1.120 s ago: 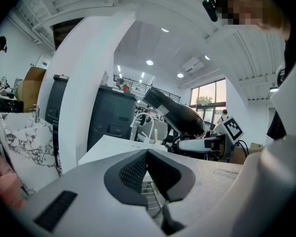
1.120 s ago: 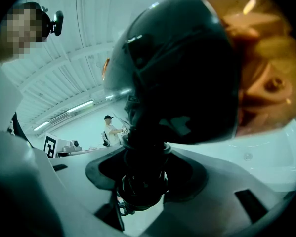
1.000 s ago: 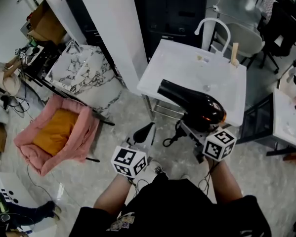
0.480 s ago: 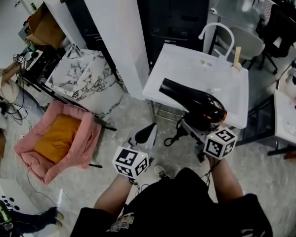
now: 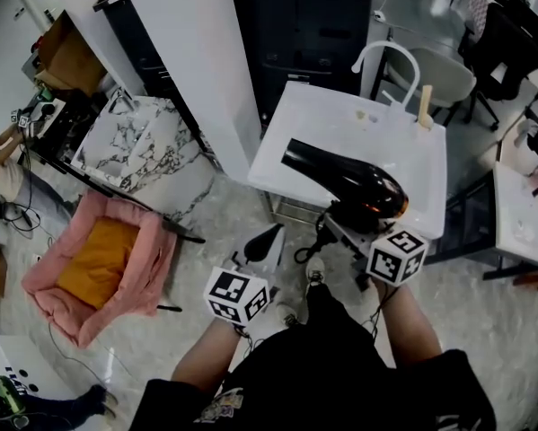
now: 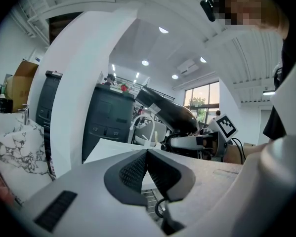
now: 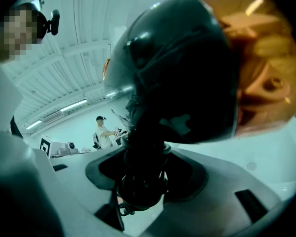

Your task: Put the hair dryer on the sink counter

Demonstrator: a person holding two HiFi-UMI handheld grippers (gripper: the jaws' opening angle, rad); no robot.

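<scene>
A black hair dryer (image 5: pixel 340 184) hangs in the air over the front edge of the white sink counter (image 5: pixel 340 119), nozzle pointing up-left. My right gripper (image 5: pixel 342 225) is shut on its handle, and the cord (image 5: pixel 306 248) loops down below it. In the right gripper view the handle (image 7: pixel 143 174) sits clamped between the jaws, with the dark body (image 7: pixel 187 68) and its orange rear filling the frame above. My left gripper (image 5: pixel 265 241) is to the left of the dryer, short of the counter. Its jaws (image 6: pixel 147 156) are shut with nothing in them.
A curved white faucet (image 5: pixel 385 54) and a wooden piece (image 5: pixel 425 100) stand at the counter's far edge. A white pillar (image 5: pixel 197 61) and a marble slab (image 5: pixel 143 137) lie to the left. On the floor is a pink bed with an orange cushion (image 5: pixel 107 254). A chair (image 5: pixel 448 74) stands behind the sink.
Both grippers have moved a little forward toward the sink counter, the dryer with them. The grip on the handle looks the same.
</scene>
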